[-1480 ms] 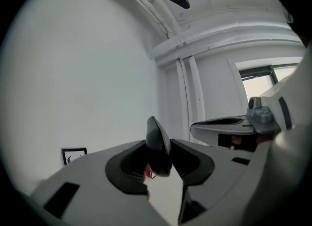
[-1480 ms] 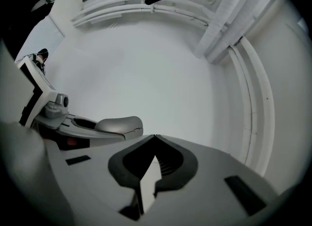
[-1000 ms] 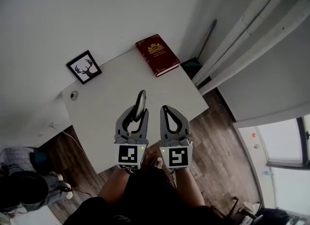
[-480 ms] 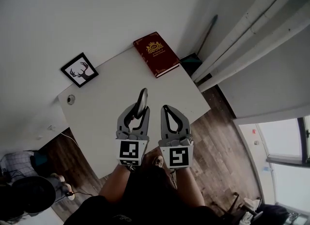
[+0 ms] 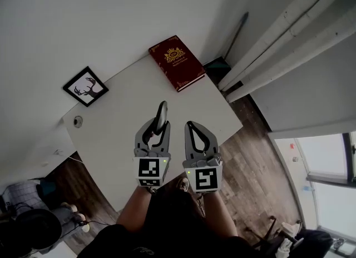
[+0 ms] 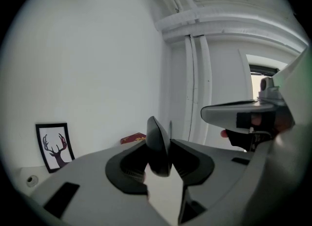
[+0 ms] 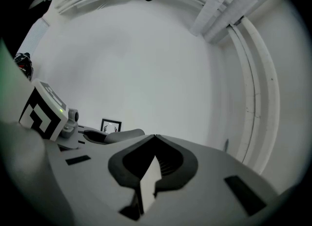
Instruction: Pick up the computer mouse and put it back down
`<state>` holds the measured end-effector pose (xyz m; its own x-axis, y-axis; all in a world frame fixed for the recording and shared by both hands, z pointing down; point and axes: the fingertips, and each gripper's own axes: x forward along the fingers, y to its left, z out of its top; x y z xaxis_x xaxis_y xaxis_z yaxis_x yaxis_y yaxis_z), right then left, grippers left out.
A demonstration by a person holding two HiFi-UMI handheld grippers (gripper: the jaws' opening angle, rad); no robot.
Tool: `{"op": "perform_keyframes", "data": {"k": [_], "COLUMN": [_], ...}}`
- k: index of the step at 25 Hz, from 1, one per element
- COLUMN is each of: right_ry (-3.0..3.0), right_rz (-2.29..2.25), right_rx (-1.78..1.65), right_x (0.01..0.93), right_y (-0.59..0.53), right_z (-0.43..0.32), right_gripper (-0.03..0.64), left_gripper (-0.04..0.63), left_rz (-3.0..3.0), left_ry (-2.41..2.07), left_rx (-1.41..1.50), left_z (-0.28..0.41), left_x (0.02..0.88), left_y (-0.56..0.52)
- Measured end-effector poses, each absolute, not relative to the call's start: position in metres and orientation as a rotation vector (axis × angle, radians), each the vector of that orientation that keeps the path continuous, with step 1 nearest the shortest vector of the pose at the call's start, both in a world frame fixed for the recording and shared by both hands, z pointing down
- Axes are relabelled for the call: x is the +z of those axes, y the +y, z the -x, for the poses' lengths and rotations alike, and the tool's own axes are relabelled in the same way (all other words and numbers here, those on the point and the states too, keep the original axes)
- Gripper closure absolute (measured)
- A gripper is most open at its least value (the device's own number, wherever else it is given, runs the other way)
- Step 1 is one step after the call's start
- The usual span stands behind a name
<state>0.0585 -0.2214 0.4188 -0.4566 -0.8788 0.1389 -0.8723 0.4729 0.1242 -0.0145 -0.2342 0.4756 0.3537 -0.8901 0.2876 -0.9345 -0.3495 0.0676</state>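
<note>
The left hand-held gripper [image 5: 158, 124] is closed on a slim black computer mouse [image 5: 162, 115]; its jaws stand partly apart, one pressing on each side of the mouse; in the left gripper view the mouse [image 6: 158, 147] is turned on its edge between the pads, and its rounded end rises above the jaw tips. In the head view the mouse shows over the middle of the white rectangular worktop [image 5: 117, 126], nearer the person's edge than the wall; whether it touches the surface cannot be made out from above.

The right hand-held gripper [image 5: 189, 124] sits just beside the left one, on its right; its jaws are brought fully together with nothing between them, as the right gripper view shows at the meeting tips [image 7: 155, 137].

A dark red hardback book with a gold emblem [image 5: 177, 62] lies flat at the far right corner of the worktop; a black-framed picture of a deer's head [image 5: 85, 86] stands at the far left corner against the white wall; a small round object [image 5: 78, 121] sits near the left edge; brown wooden floor [image 5: 253, 168] shows to the right of the worktop.
</note>
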Motion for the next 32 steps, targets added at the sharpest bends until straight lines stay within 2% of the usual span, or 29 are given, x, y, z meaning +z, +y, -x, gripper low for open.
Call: {"op": "perform_keyframes", "data": {"k": [15, 32], "right_ry": [-2.486, -2.429], "right_rz": [-1.472, -1.441], "right_rx": [0.043, 0.111], "right_x": [0.458, 0.504], "right_y": [-0.248, -0.269], "right_z": [-0.054, -0.054], "right_gripper": [0.597, 0.597], "left_gripper": [0.457, 0.457], "left_rz": [-2.295, -2.133], "left_ry": [-1.529, -1.297], "left_rx": [0.447, 0.364], "left_z": [0.017, 0.008], "left_x": [0.569, 0.655], "left_y": [-0.295, -0.334]}}
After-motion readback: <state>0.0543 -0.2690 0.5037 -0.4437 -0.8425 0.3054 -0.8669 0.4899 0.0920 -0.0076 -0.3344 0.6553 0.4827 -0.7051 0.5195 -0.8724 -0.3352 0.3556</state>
